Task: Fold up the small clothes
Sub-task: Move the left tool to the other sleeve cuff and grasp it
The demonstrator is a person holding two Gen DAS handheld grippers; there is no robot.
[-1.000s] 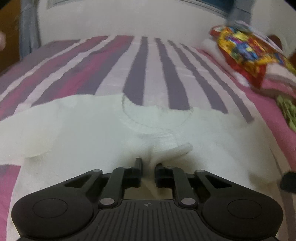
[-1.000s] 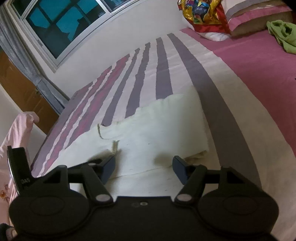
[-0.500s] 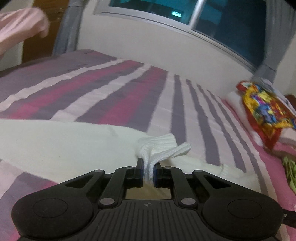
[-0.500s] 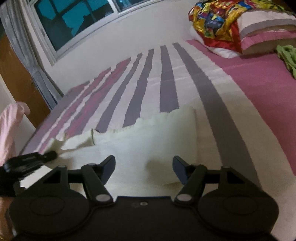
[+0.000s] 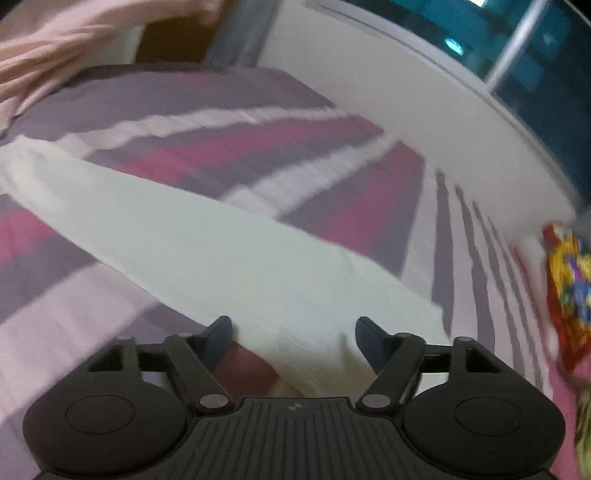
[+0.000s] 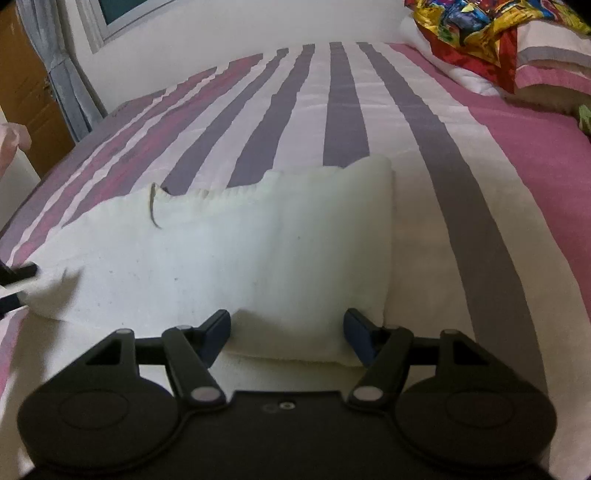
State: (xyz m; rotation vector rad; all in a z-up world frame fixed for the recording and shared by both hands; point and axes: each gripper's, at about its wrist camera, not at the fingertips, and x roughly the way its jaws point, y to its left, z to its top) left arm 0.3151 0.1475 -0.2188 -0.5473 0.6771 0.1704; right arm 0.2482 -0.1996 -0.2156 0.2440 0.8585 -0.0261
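The white knit garment point(image 6: 229, 258) lies folded into a long band on the striped bed point(image 6: 332, 110), directly ahead of the right gripper point(image 6: 286, 332), whose jaws stand wide apart over the band's near edge without pressing on it. The left gripper point(image 5: 293, 338) has its jaws opening, the end of the garment point(image 5: 207, 251) lying between them on the bed with neither finger pinching it. Off to the right gripper's far right sit a pillow point(image 6: 546, 74) and a bright multicoloured cloth point(image 6: 476, 26).
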